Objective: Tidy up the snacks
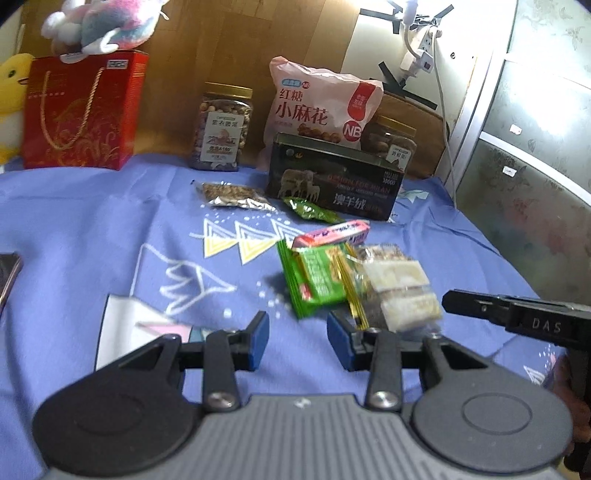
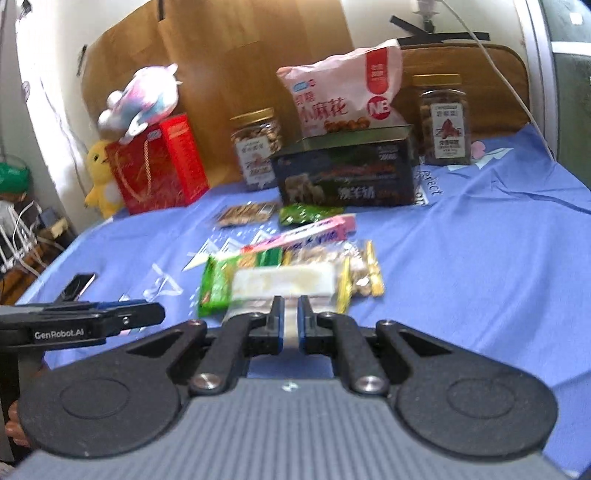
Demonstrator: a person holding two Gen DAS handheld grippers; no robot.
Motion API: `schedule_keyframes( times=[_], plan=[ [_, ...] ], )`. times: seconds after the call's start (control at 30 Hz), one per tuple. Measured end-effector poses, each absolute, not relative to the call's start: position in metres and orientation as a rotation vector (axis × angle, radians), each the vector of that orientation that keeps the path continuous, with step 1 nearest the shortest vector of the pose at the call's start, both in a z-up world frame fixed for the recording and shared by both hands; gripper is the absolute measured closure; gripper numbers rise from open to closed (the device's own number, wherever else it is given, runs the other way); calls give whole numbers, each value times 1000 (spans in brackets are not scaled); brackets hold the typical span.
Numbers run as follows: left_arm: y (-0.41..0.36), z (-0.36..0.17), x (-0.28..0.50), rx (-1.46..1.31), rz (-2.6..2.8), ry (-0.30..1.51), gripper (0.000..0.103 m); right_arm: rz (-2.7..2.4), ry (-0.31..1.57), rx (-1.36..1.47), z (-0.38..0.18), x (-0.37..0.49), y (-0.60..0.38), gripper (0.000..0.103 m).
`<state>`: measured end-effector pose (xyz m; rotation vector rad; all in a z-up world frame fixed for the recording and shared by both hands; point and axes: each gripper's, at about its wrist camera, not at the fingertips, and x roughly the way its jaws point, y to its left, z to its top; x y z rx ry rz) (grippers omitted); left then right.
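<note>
covering the whole surface, a blue patterned sheet (image 1: 92,221), snack packets (image 1: 321,284) mid-cloth

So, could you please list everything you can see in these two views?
cloth: one, blue, covering the surface
box: one, red, back left
plush toys: two; pink-white on the box, yellow beside it
jars: two, clear with gold lids; left and right of the tin
tin: one, dark, back centre
bag: one, pink, behind the tin
seed packet: one, foil, mid-cloth
green packets: two; small by the tin, flat nearer
pink bar: one, between them
nut packet: one, gold-edged, right of the pile
clear packet: one, white bars inside, front of the pile
left tongs: open, empty
right tongs: shut, apparently on the clear packet's edge
</note>
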<state>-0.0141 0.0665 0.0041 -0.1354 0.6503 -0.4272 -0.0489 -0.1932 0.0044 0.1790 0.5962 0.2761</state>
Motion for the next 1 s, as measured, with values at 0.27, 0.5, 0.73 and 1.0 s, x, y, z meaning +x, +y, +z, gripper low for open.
schedule_keyframes(
  times=[0.27, 0.5, 0.73, 1.0],
  plan=[
    [65, 6, -43, -91, -360, 652, 67, 227, 648, 175, 2, -66, -177, 71],
    [70, 5, -51, -87, -314, 671, 67, 181, 652, 76, 5, -74, -161, 69],
    [70, 4, -53, -82, -291, 684, 64, 208, 680, -6, 0, -78, -145, 69],
    [74, 3, -51, -83, -263, 701, 63, 268, 678, -141, -1, -81, -120, 69]
  ],
)
